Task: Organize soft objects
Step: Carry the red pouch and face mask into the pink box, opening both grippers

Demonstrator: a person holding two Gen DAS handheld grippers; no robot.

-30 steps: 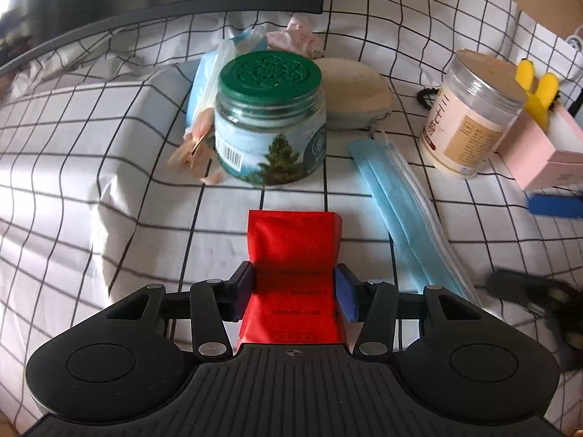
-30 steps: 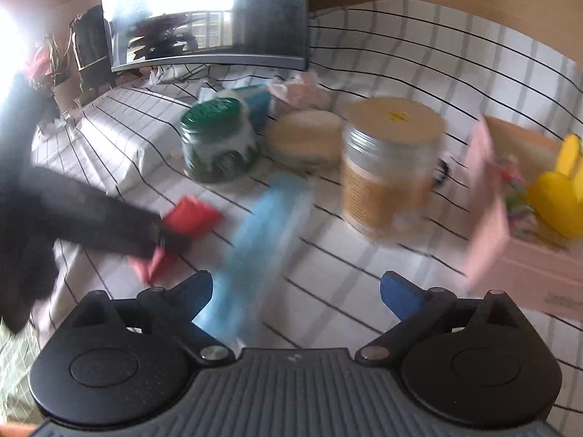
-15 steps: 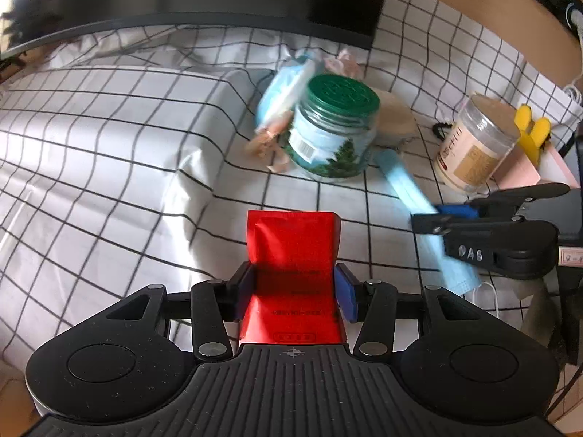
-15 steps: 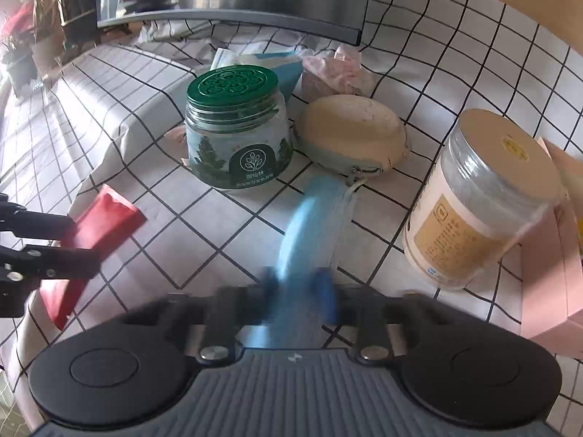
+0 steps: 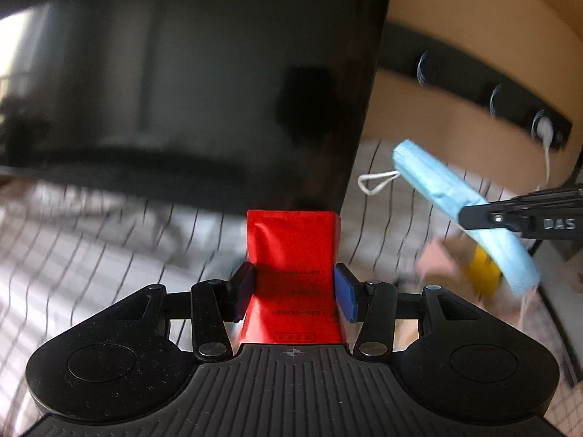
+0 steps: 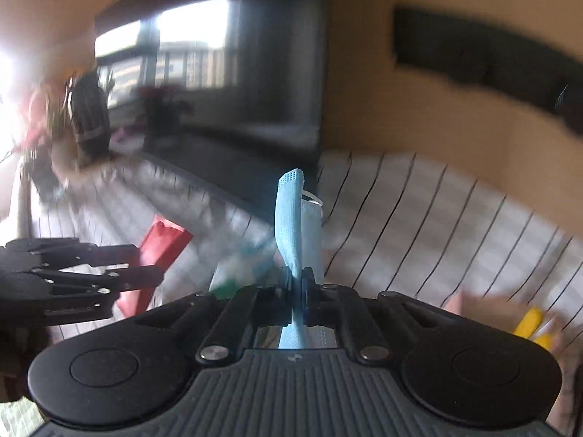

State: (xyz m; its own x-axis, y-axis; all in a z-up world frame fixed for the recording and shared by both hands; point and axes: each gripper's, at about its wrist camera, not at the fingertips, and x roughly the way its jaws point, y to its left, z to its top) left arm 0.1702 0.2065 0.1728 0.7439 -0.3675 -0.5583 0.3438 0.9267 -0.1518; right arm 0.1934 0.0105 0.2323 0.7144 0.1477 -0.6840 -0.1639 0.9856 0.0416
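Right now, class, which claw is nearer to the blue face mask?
Right. The right claw is shut on the blue face mask, holding it in the air. The left claw is off to the side, gripping a red packet, apart from the mask.

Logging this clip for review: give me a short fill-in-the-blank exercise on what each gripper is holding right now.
1. The left gripper is clamped on a flat packet coloured ____.
2. The right gripper is pinching a light blue ____.
3. The white ear loop hangs from the mask end that points ____ from the right gripper.
4. Under both grippers lies a white cloth printed with a black ____.

Missing words: red; face mask; away; grid
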